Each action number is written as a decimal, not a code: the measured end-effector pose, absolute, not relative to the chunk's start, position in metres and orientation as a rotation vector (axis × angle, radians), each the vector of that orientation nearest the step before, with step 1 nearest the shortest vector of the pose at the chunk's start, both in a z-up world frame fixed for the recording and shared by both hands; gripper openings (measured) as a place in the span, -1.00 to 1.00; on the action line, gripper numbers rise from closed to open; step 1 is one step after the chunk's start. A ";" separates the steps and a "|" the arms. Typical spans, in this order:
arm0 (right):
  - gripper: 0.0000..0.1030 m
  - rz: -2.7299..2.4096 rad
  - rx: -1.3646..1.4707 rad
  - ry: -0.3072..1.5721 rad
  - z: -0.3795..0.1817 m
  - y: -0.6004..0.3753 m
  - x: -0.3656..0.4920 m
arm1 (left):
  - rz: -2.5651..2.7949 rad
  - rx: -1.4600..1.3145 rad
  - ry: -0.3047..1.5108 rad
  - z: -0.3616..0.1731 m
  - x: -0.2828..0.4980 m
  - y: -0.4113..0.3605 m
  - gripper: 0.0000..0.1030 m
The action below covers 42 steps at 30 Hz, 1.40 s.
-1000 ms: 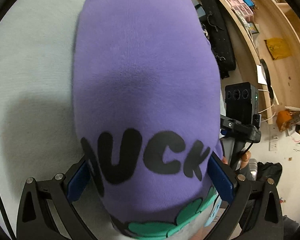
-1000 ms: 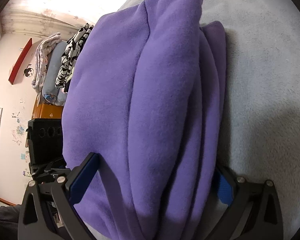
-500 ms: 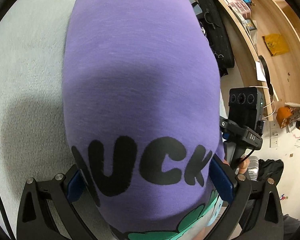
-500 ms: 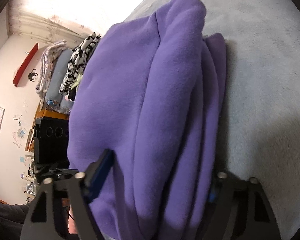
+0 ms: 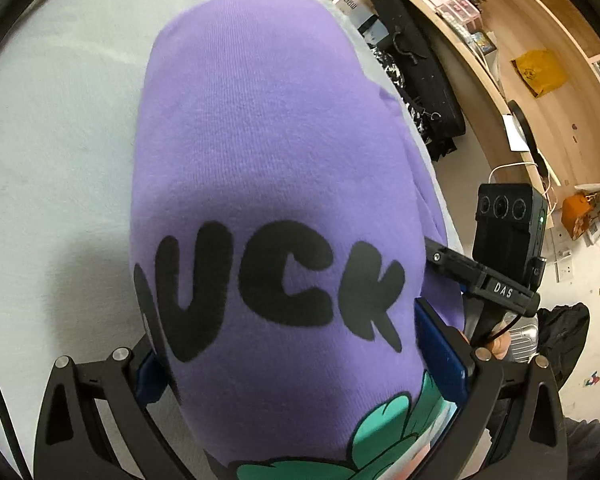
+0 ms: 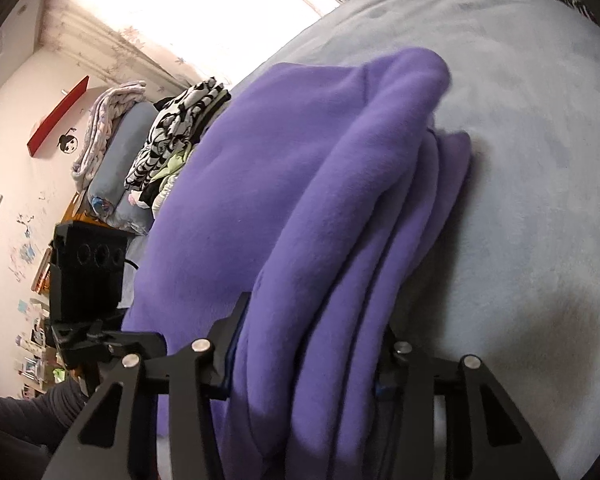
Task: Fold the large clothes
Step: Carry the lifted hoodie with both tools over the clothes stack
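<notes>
Left wrist view: the purple sweatshirt point(image 5: 260, 160), folded into a thick bundle with black lettering and a green print at its near end, fills the space between the fingers of the left gripper point(image 5: 300, 364). The blue pads sit against both flanks of the bundle, so the claw appears clamped on it. It looks like soft, bulky fleece, light for its size, likely to sag and slide apart unless every layer is pinched together. Beneath lies the pale grey bed cover point(image 5: 52, 152); past its right edge stand wooden shelves point(image 5: 540, 40) and a black case point(image 5: 416, 80).

Right wrist view: the right gripper point(image 6: 308, 364) has just been closing and now squeezes the stacked folded edges of the sweatshirt point(image 6: 300, 200), which trails away across the bed cover point(image 6: 540, 160). Folded laundry point(image 6: 140, 152) is piled at the far left edge, below a bright window.
</notes>
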State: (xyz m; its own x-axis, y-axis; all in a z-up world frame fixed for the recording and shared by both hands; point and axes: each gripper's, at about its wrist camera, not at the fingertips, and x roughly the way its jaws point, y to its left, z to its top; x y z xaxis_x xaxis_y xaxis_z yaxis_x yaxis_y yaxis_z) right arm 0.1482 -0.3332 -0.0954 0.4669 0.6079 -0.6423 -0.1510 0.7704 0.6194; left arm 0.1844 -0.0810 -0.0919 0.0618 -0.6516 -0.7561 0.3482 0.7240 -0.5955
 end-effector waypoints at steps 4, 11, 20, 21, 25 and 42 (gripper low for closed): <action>-0.11 0.499 0.526 0.920 -0.080 -0.322 0.132 | -0.778 -0.287 1.287 -0.070 0.173 -0.067 0.99; -0.11 0.541 0.512 0.833 -0.043 -0.291 0.114 | -0.762 -0.293 1.221 -0.014 0.147 -0.031 0.99; -0.11 0.640 0.444 0.748 0.020 -0.216 0.113 | -0.725 -0.334 1.148 0.064 0.126 0.059 0.99; -0.11 0.651 0.440 0.741 0.026 -0.206 0.115 | -0.719 -0.330 1.138 0.072 0.126 0.070 0.99; -0.11 0.704 0.428 0.713 0.053 -0.158 0.140 | -0.680 -0.314 1.083 0.112 0.136 0.117 0.99; -0.11 0.808 0.414 0.589 0.117 -0.004 0.376 | -0.549 -0.148 0.944 0.226 0.369 0.261 0.99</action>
